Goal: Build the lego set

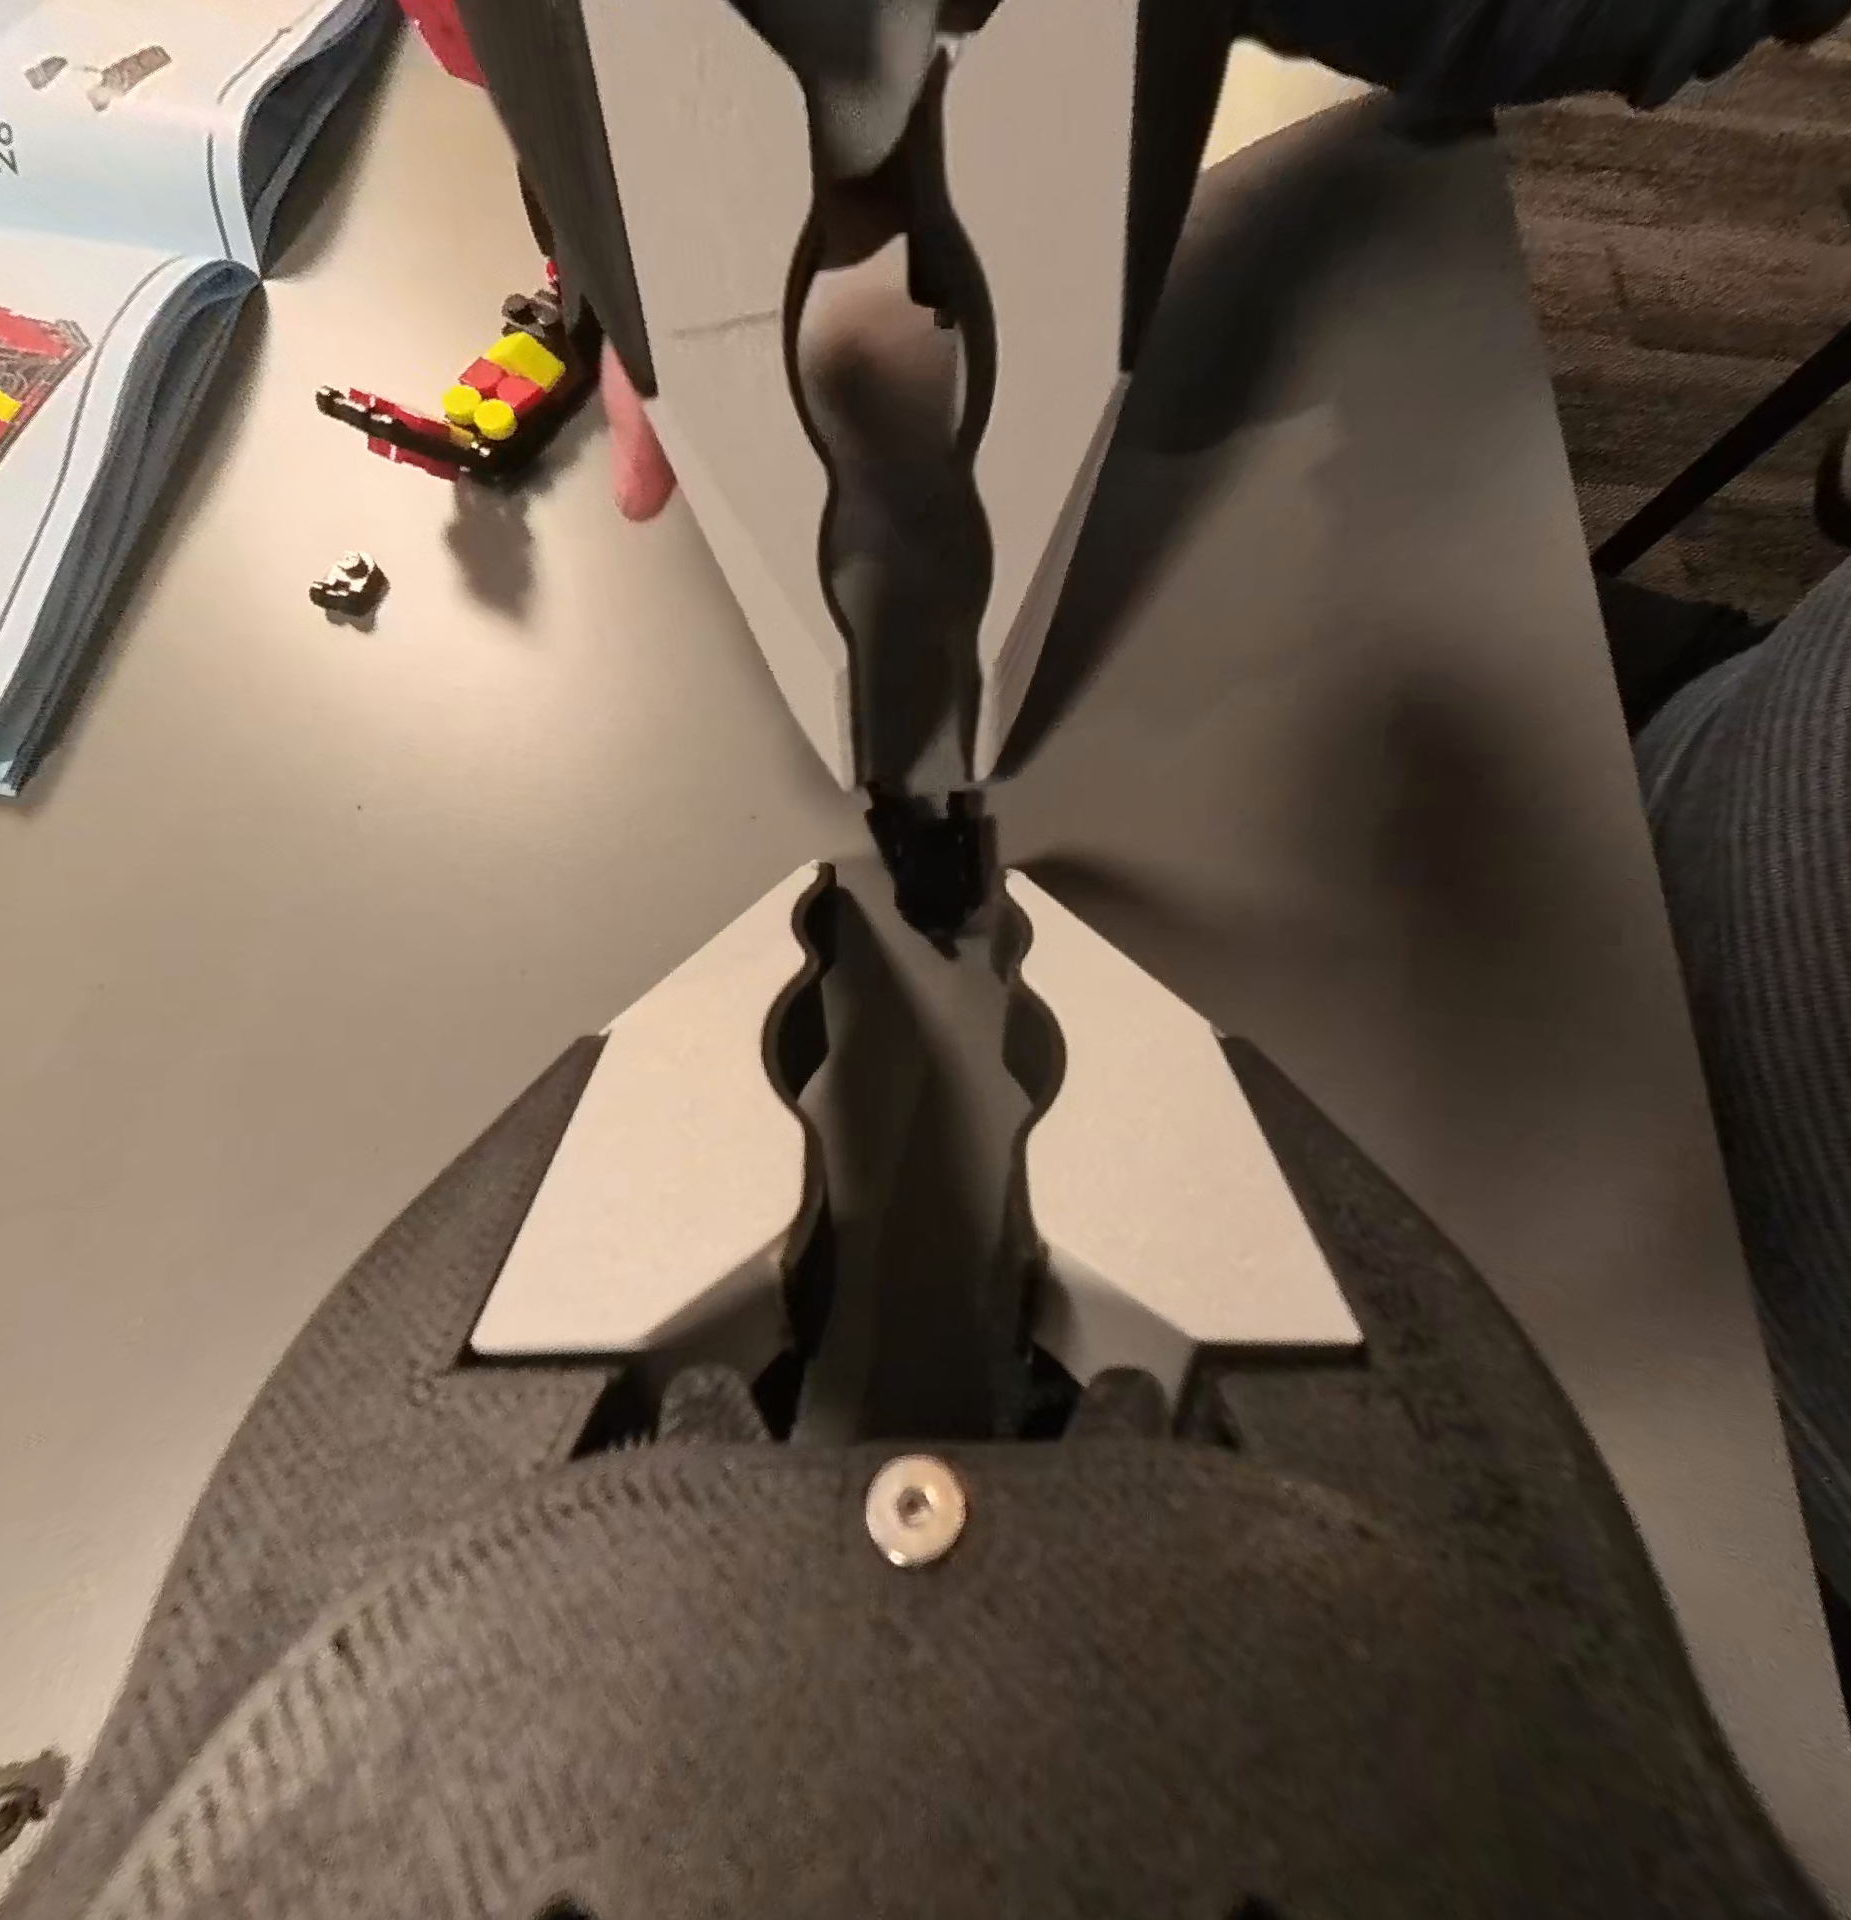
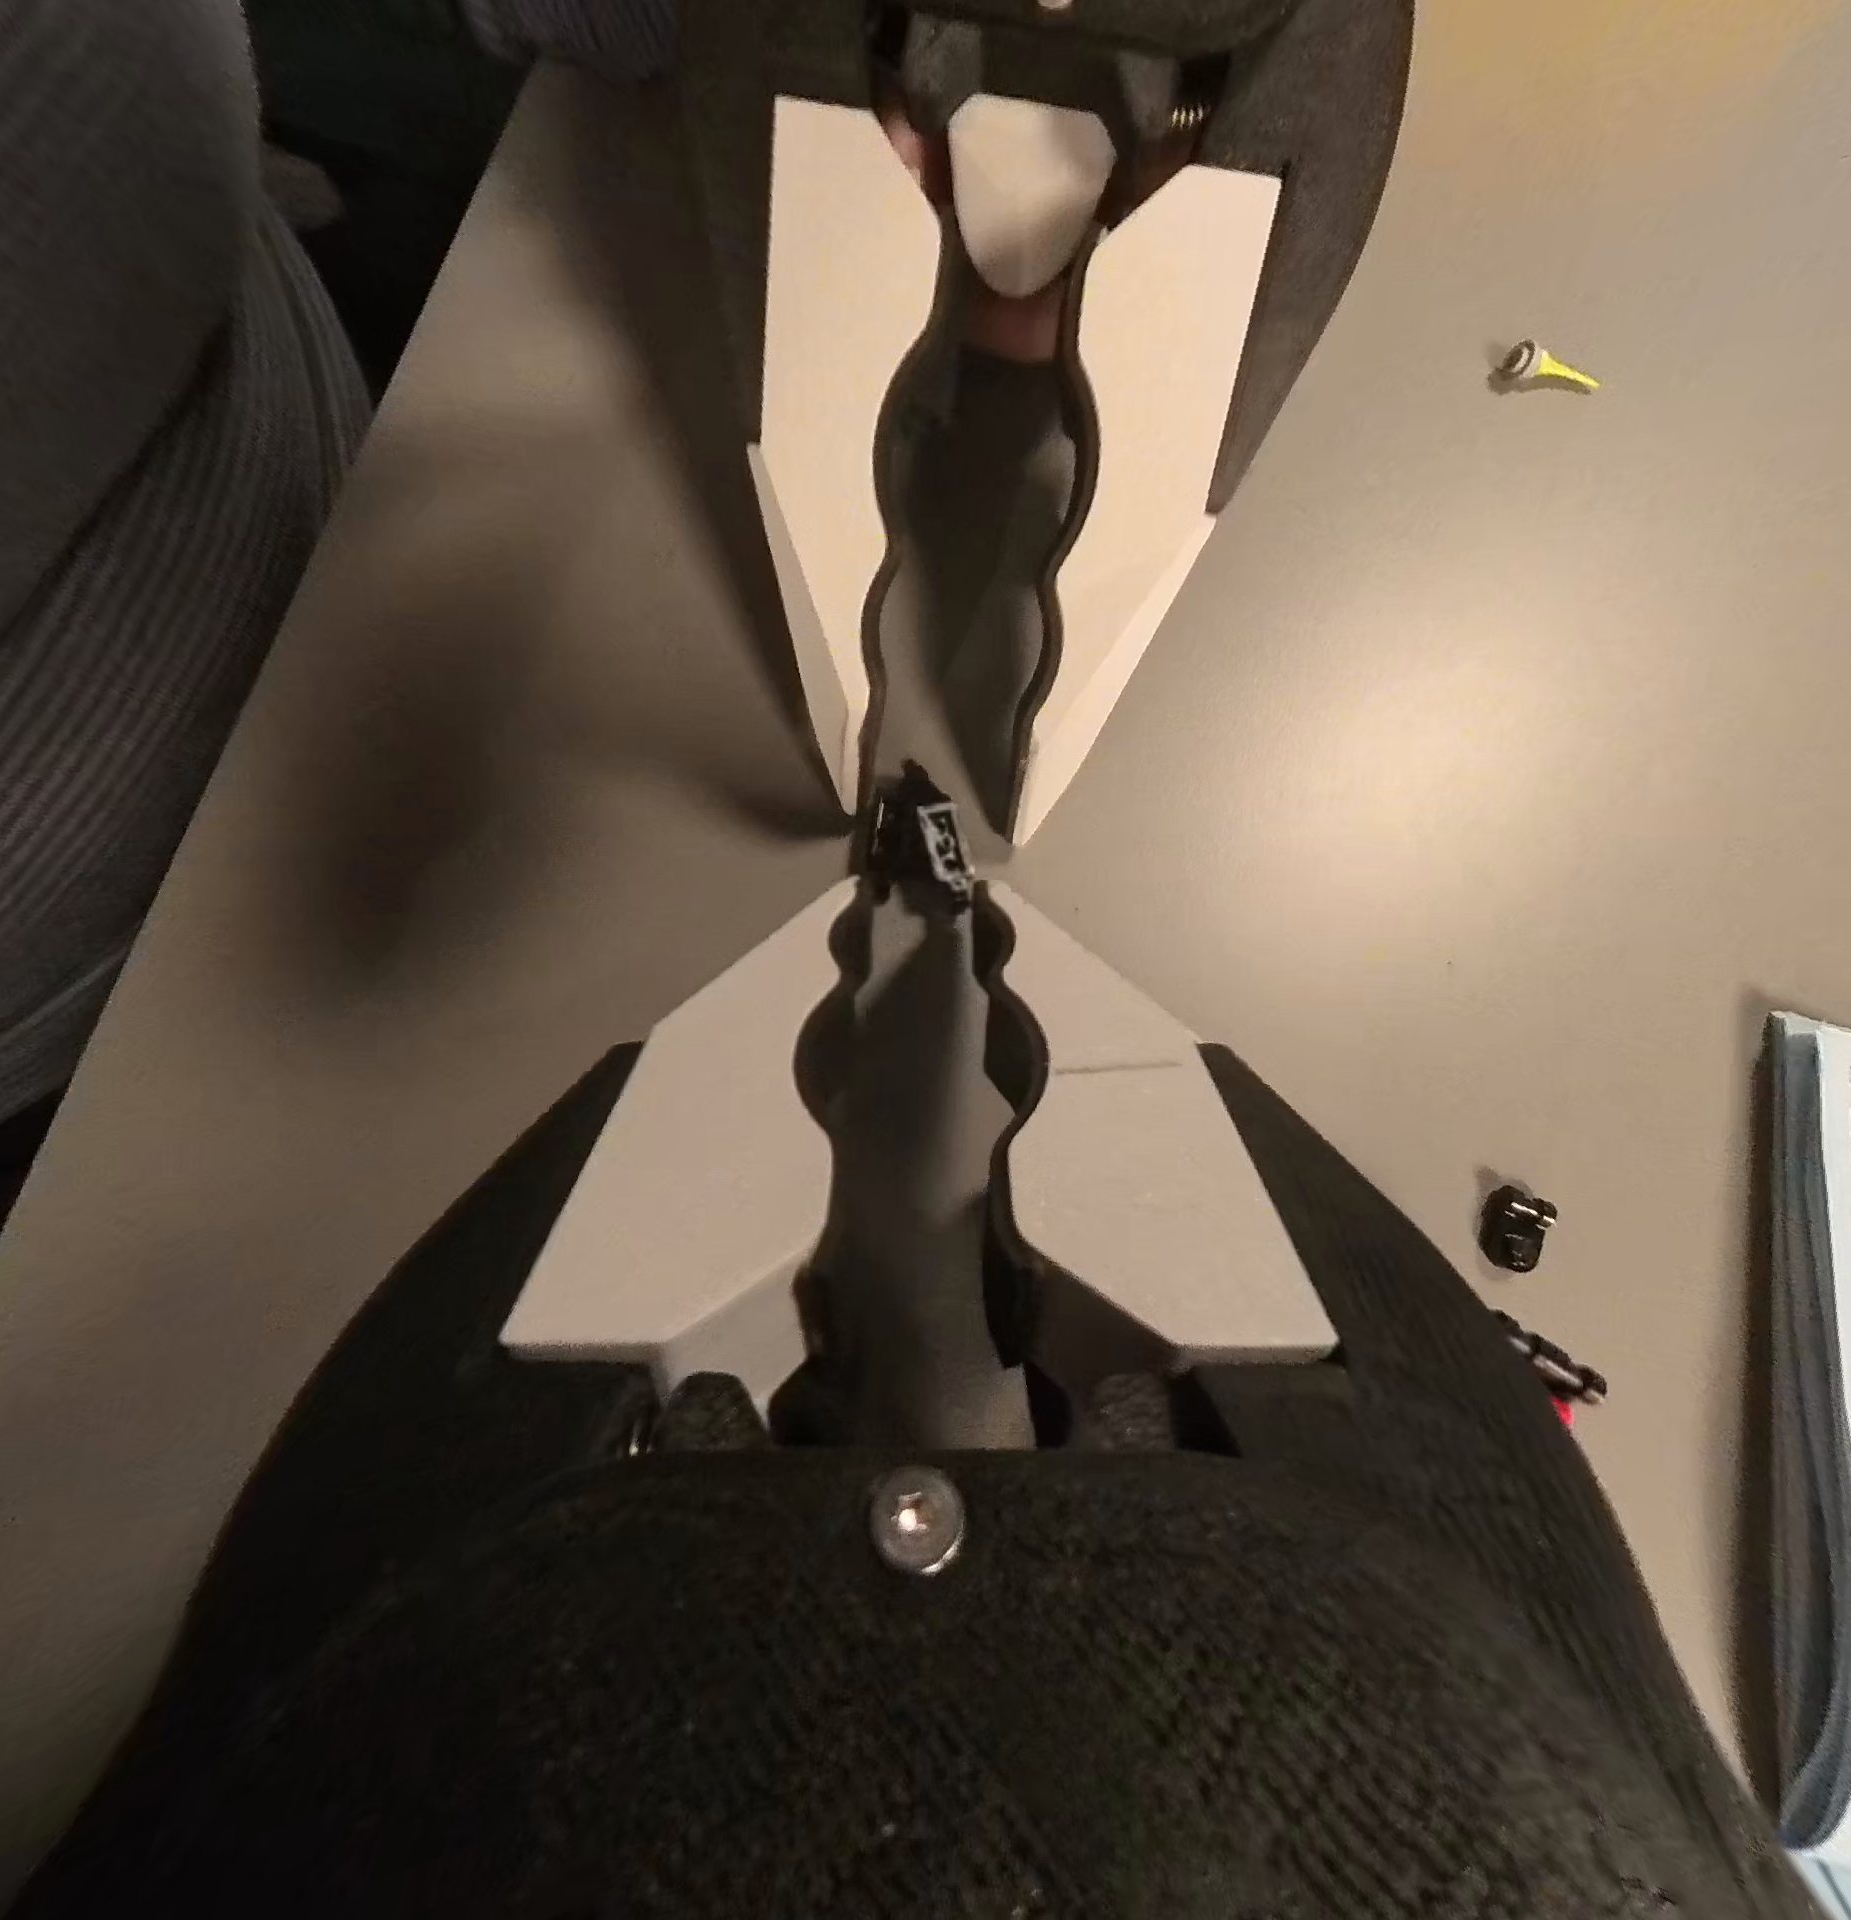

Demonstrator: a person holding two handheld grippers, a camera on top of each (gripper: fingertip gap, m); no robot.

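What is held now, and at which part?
A small black Lego piece, pinched between both tips: right gripper at its far end, left gripper near.

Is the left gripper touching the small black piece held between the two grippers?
Cannot tell. In the left wrist view the black piece sits at the left gripper tips, but its jaws look slightly spread and contact isn't plain.

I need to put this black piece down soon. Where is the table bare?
Bare: the table between the booklet and the left tongs; also past the right tongs, short of the yellow cone. Crowded: by the red-yellow build and grey piece.
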